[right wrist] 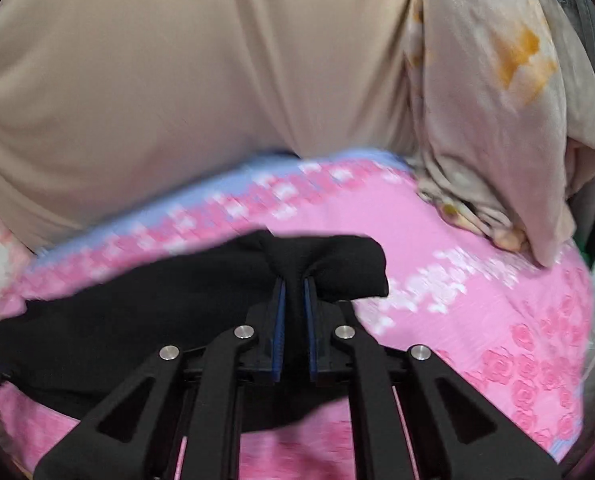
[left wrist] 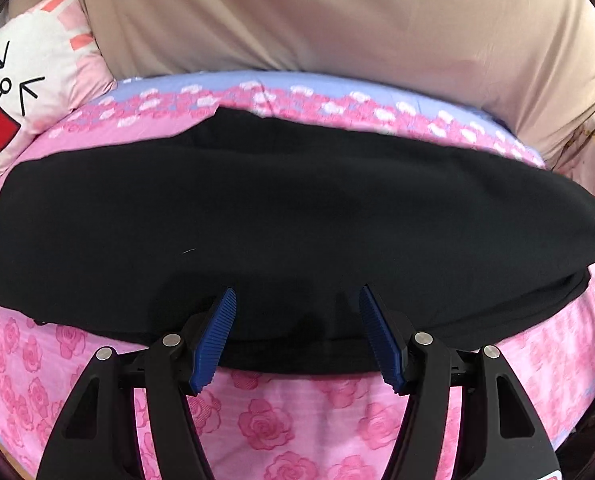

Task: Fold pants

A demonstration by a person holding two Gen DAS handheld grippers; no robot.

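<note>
Pants (left wrist: 281,216) in black cloth lie spread on the bed sheet (left wrist: 281,420), which is pink with a rose pattern and has a blue band along its far edge. In the left wrist view the pants make one wide, flat, dark shape across the middle of the sheet, and their near edge shows a second layer of cloth under the top one.

The left tool (left wrist: 296,312) hangs over the near edge of the pants with its two blue pads (left wrist: 213,344) well apart, and no cloth is pressed between them. Whether the tips touch the cloth below I cannot tell.

The right tool (right wrist: 294,284) is closed on a bunch of the pants (right wrist: 201,312); the cloth is squeezed between the pads and swells out above them in a small lump, raised from the sheet (right wrist: 477,304). This view is blurred, so finer details of the grip are not clear.

Behind the pants, past the blue band of the sheet, a big beige cover (left wrist: 337,20) fills the background. To the far left of the pants lies a pillow (left wrist: 29,80) with a white cartoon face and pink ears. To the far right of the pants, a pale bundle of cloth (right wrist: 497,120) with orange marks rests on the sheet. Nothing lies on top of the pants.
</note>
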